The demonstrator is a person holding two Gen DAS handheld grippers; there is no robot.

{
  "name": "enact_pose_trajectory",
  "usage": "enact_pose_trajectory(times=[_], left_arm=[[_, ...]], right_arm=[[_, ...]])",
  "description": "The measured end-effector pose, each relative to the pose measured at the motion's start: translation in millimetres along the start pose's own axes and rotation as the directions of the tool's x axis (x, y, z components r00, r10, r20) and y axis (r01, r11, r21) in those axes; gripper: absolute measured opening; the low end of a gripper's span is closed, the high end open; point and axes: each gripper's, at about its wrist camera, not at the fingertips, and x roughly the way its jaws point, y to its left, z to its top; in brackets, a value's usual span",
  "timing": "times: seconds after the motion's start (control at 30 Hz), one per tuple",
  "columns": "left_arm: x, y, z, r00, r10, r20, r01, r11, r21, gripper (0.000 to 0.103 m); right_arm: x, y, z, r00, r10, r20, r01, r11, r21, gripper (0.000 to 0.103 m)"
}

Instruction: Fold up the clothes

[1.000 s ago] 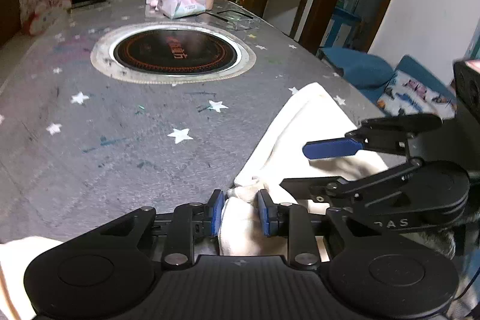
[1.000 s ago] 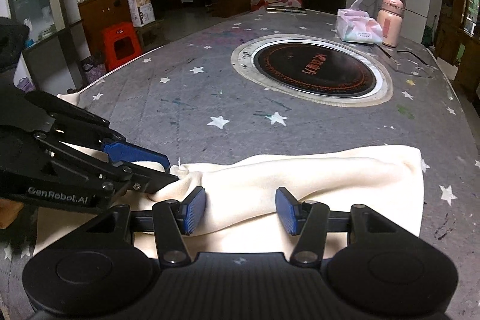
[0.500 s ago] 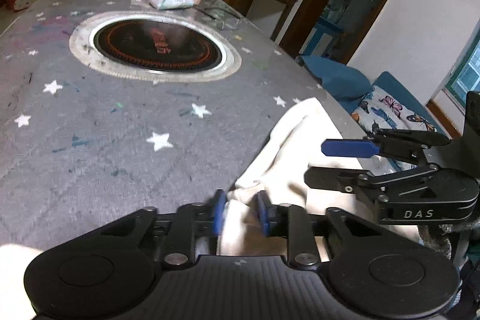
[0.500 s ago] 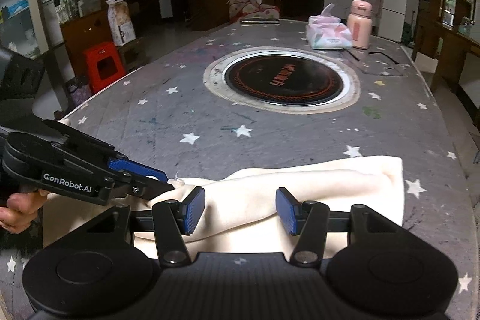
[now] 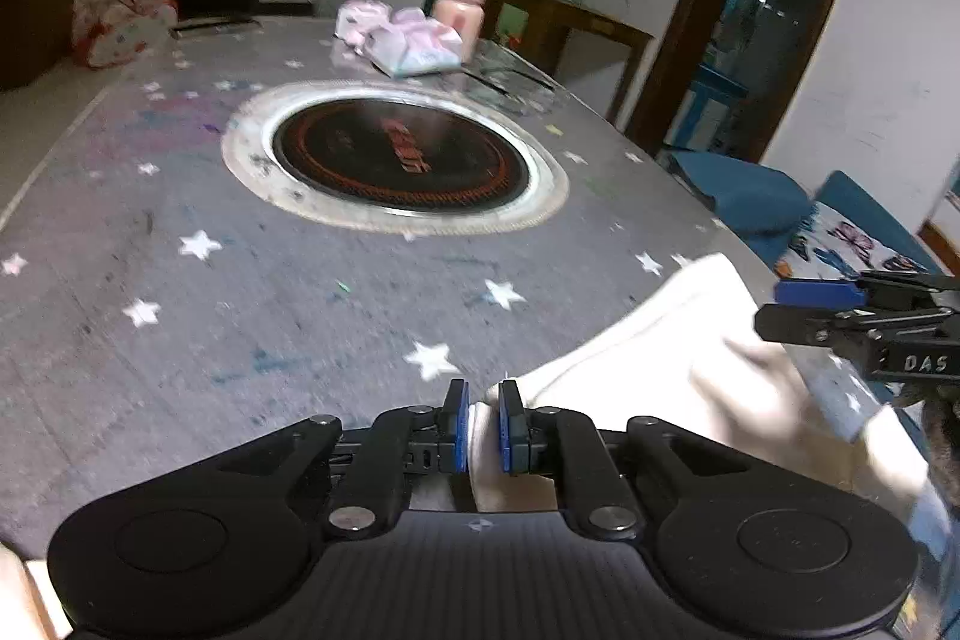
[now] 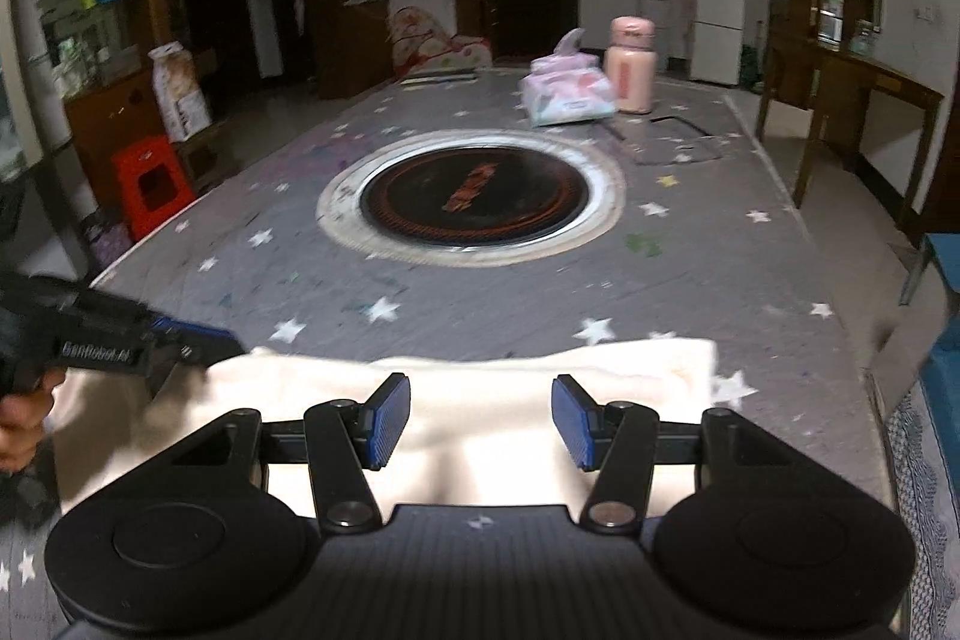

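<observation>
A cream garment (image 5: 672, 340) lies folded near the front edge of a grey star-patterned table (image 5: 300, 292). My left gripper (image 5: 483, 427) is shut on a corner of the garment and holds it up a little. In the right wrist view the garment (image 6: 480, 388) stretches across under my right gripper (image 6: 480, 421), which is open and empty above it. The left gripper (image 6: 198, 346) shows there at the garment's left end. The right gripper (image 5: 804, 304) shows at the right edge of the left wrist view.
A round black cooktop (image 6: 474, 202) is set in the table's middle. A tissue pack (image 6: 567, 97) and a pink bottle (image 6: 629, 64) stand at the far end. A red stool (image 6: 150, 181) stands left of the table, a blue sofa (image 5: 840, 208) on its right.
Both grippers have pulled back towards the table's front edge and risen. The left one keeps its hold on the garment corner. The right gripper stays open.
</observation>
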Motion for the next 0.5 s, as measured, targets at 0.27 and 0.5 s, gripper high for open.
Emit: enact_pose_trajectory(times=[0.27,0.5], left_arm=[[-2.8,2.0,32.4,0.991,0.102,0.09,-0.109,0.991,0.072,0.011],[-3.7,23.5,35.3,1.0,-0.006,-0.027,0.008,0.997,0.081,0.027]], right_arm=[[5.3,-33.9,8.6,0.998,-0.065,0.005,0.064,0.995,0.073,0.053],[20.9,-64.7,15.8,0.997,-0.077,-0.024,0.08,0.986,0.143,0.053]])
